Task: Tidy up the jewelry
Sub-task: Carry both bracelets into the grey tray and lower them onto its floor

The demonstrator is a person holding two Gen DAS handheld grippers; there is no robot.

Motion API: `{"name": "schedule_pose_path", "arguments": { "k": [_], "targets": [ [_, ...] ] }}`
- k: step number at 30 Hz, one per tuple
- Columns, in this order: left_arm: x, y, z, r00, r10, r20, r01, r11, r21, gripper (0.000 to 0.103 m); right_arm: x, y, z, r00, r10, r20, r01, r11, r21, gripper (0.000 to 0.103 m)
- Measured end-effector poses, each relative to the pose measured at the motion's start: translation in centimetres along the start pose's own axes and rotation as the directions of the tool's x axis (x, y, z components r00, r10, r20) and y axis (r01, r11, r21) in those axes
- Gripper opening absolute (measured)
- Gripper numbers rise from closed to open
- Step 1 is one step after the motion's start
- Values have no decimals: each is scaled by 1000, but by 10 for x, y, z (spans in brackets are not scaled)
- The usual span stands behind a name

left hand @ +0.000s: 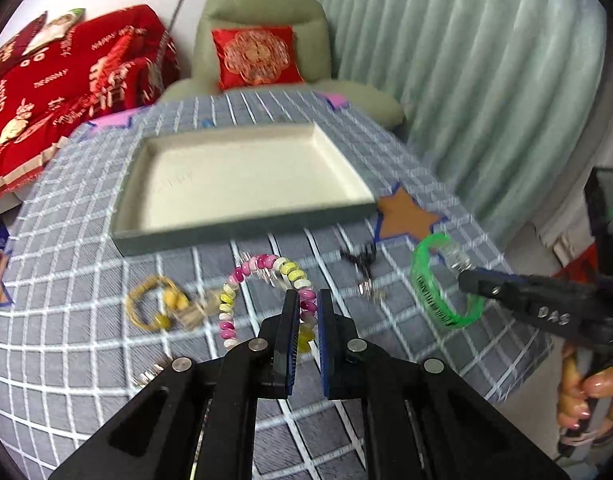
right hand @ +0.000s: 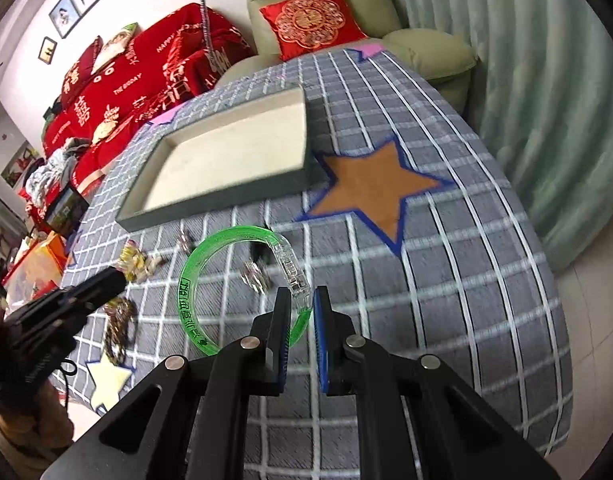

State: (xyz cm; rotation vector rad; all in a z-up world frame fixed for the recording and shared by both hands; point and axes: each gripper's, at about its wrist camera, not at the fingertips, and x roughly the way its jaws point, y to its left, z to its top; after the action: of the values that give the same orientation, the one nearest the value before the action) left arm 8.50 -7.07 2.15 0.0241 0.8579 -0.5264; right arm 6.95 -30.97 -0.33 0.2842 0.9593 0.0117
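The shallow cream-lined grey tray [left hand: 242, 176] holds nothing yet; the left gripper [left hand: 306, 300] pinches the pink-yellow-white beaded bracelet [left hand: 242, 276], the right gripper [right hand: 300, 300] the translucent green plastic bangle [right hand: 210, 292]; other pieces remain on the checked tablecloth [right hand: 446, 280].

Translucent glossy plastic bangle [right hand: 210, 280], glossy bead bracelet [left hand: 262, 280], matt tray [left hand: 242, 176], woven checked tablecloth [right hand: 466, 280]

tray [left hand: 242, 232] at table [left hand: 86, 360] centre; star patch [left hand: 406, 216] right of it; beaded bracelet [left hand: 266, 264], cord bracelet [left hand: 154, 304] in front; armchair [left hand: 262, 12] behind.
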Motion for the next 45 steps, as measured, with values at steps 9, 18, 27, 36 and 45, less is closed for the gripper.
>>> {"name": "schedule_pose_path", "arguments": {
  "k": [9, 18, 27, 36, 45],
  "targets": [
    [-4, 37, 54, 997, 53, 53, -51, 998, -39, 18, 19, 28, 72, 999, 25, 26, -23, 998, -66, 12],
    [63, 70, 98, 991, 134, 3, -134, 990, -43, 18, 80, 52, 130, 1000, -12, -16, 10, 991, -132, 12],
    [134, 89, 114, 978, 192, -79, -195, 980, -28, 18, 148, 49, 151, 994, -44, -104, 32, 993, -116, 12],
    [167, 90, 103, 962, 236, -140, -236, 972, 13, 18, 179, 50, 144, 985, -80, -152, 58, 989, -139, 12],
    [173, 87, 102, 950, 273, -150, -270, 962, 38, 19, 177, 50, 140, 987, -88, -136, 66, 985, -157, 15]
  ]
}}
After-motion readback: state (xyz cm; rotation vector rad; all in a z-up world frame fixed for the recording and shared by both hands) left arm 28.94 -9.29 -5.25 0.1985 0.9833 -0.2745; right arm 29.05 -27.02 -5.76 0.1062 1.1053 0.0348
